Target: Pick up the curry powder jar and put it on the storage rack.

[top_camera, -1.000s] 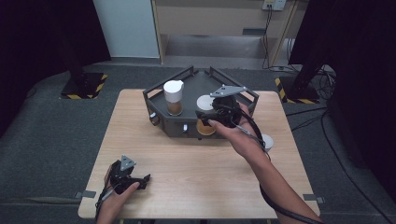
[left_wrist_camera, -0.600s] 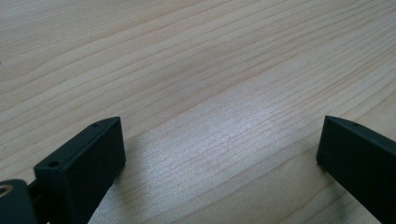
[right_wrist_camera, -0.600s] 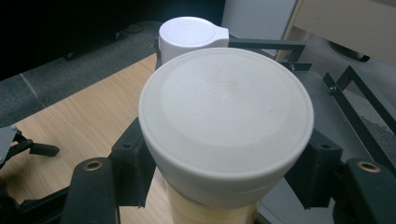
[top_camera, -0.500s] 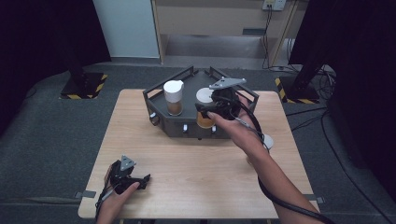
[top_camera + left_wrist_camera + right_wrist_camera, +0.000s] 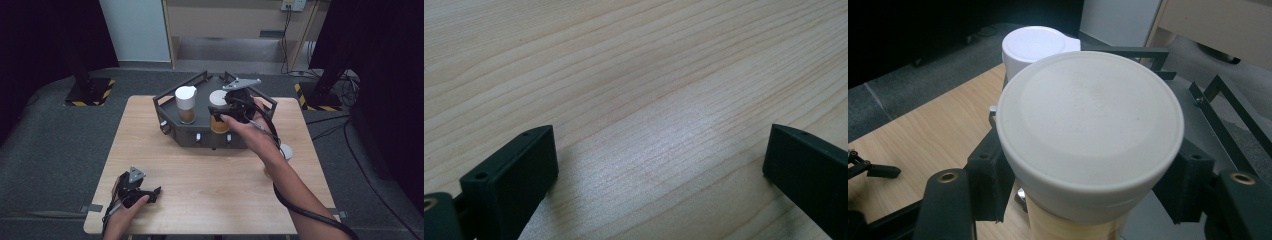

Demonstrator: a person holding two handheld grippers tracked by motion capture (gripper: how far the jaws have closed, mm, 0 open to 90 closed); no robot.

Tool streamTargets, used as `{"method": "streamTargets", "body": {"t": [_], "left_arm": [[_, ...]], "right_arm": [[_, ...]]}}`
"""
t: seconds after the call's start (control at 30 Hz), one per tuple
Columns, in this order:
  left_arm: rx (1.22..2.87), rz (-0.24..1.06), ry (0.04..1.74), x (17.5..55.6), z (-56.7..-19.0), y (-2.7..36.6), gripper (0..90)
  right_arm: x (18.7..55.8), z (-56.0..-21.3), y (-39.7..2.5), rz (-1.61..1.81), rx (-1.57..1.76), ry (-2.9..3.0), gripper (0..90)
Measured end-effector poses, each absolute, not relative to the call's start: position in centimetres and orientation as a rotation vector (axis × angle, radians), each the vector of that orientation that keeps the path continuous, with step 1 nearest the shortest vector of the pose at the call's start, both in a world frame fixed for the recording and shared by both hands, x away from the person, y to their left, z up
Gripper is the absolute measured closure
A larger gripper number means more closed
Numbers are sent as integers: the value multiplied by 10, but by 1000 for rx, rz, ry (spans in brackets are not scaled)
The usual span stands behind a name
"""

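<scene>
My right tongs (image 5: 1088, 185) pinch the white round lid of the amber jar (image 5: 1088, 130), upright in the dark metal rack (image 5: 172, 117) at twelve o'clock on the table (image 5: 210, 185). My left tongs (image 5: 142, 192) rest spread at seven o'clock, well apart.

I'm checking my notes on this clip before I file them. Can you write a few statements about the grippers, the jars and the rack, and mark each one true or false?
1. The right gripper has its jaws around a white-lidded jar. True.
2. The left gripper holds a jar. False: its jaws stand wide apart over the bare wooden table.
3. A second white-lidded jar stands in the dark rack. True.
4. The left gripper rests inside the rack. False: in the high view it lies on the table near the front edge, apart from the rack.
</scene>
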State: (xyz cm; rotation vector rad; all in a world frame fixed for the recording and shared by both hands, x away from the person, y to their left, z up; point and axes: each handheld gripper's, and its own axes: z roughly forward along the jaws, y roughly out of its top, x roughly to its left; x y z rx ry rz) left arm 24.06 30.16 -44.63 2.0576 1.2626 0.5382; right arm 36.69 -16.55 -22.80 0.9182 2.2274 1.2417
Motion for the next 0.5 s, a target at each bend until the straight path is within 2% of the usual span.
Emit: {"method": "streamTargets", "body": {"t": [0.5], "left_arm": [[2057, 536, 1263, 241, -446, 302, 0]], "right_arm": [[381, -231, -166, 1241, 951, 2219, 341]]}}
